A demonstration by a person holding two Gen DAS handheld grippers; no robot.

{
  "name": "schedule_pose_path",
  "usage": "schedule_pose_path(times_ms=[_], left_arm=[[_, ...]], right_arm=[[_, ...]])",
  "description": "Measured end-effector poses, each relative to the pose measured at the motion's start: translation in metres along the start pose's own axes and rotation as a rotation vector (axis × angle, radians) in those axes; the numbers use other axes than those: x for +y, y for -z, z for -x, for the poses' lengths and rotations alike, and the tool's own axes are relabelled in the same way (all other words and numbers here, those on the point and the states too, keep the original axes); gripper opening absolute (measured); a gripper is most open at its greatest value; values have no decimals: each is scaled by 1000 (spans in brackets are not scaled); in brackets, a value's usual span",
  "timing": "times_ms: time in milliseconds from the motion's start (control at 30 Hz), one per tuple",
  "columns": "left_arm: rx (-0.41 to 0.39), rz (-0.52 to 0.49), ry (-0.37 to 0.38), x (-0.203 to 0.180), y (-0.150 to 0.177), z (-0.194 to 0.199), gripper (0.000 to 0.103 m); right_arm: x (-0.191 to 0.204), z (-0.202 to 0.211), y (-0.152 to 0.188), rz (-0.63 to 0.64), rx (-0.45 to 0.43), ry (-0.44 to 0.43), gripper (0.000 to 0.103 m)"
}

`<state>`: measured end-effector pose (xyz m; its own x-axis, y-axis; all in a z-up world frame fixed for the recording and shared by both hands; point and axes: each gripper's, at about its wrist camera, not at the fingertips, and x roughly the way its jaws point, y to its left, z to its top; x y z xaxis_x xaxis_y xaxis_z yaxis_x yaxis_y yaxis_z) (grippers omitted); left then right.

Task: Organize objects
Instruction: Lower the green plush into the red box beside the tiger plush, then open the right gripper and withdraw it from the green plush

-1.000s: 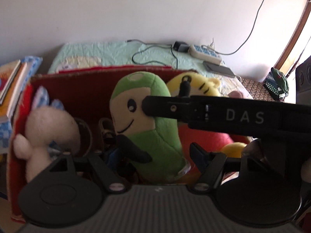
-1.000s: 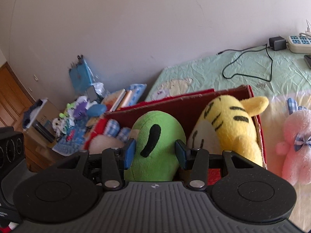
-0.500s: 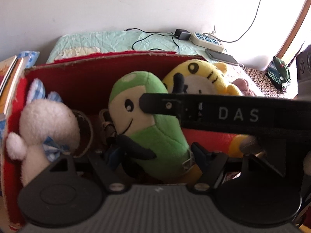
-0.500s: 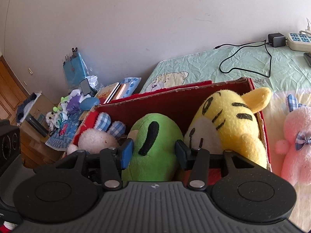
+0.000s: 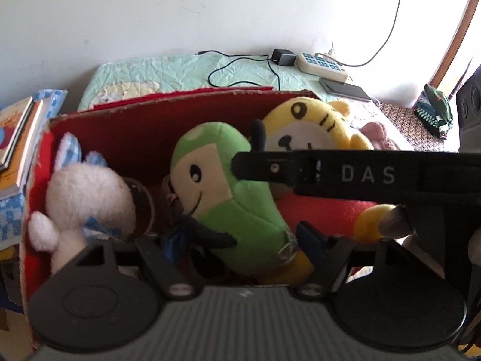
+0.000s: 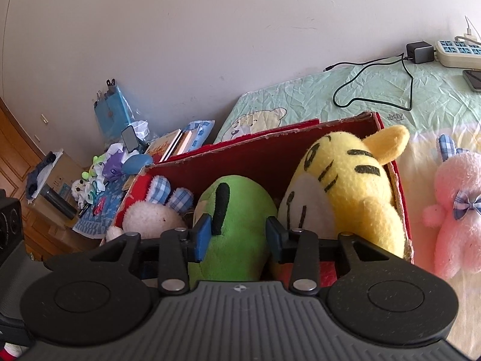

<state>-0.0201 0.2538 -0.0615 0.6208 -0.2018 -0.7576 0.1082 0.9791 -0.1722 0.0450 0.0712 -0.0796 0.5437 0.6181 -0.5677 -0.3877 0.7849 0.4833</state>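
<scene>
A red cardboard box (image 5: pixel 144 129) (image 6: pixel 240 156) holds a white bunny plush (image 5: pixel 87 192) (image 6: pixel 150 216), a green plush (image 5: pixel 231 201) (image 6: pixel 240 210) and a yellow tiger plush (image 5: pixel 312 129) (image 6: pixel 345 186). My left gripper (image 5: pixel 240 243) straddles the green plush's lower body, its jaws apart. My right gripper (image 6: pixel 237 234) is closing on that plush's upper back, with both blue pads against its sides. In the left wrist view one black finger (image 5: pixel 270 168) of the right gripper reaches in from the right to the plush's head.
The box sits on a bed with a pale green sheet (image 6: pixel 390 96). A pink bunny plush (image 6: pixel 454 210) lies right of the box. A power strip (image 5: pixel 321 64), charger cable and phone (image 5: pixel 344 90) lie behind it. Books (image 5: pixel 18 138) and small clutter (image 6: pixel 99 180) stand to the left.
The right gripper's jaws have narrowed onto the green plush. The left gripper's jaws stand slightly wider. Both views now look a little more down into the box.
</scene>
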Motion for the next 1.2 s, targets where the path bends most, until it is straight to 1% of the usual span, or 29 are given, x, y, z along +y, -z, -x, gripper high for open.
schedule_pose_path(times_ms=[67, 333, 400, 633, 833, 867, 967, 1200], left_arm=[[9, -3, -6, 0, 1, 1, 78], [52, 0, -27, -3, -1, -7, 83], [64, -6, -45, -6, -1, -9, 85], [81, -18, -86, -14, -3, -14, 86], [75, -55, -156, -26, -4, -11, 88], [73, -56, -158, -26, -4, -9, 88], [67, -57, -173, -30, -4, -4, 92], [46, -75, -216, -41, -2, 9, 92]], right_arm=[[-4, 2, 0, -16, 1, -11, 39], [-6, 12, 8, -52, 11, -11, 39], [-7, 14, 11, -56, 9, -10, 39], [-8, 20, 14, -71, -7, -2, 39], [-4, 29, 20, -46, -31, 20, 39], [-3, 31, 22, -43, -36, 26, 40], [-1, 37, 24, -33, -55, 43, 40], [1, 53, 31, -36, -98, 67, 40]])
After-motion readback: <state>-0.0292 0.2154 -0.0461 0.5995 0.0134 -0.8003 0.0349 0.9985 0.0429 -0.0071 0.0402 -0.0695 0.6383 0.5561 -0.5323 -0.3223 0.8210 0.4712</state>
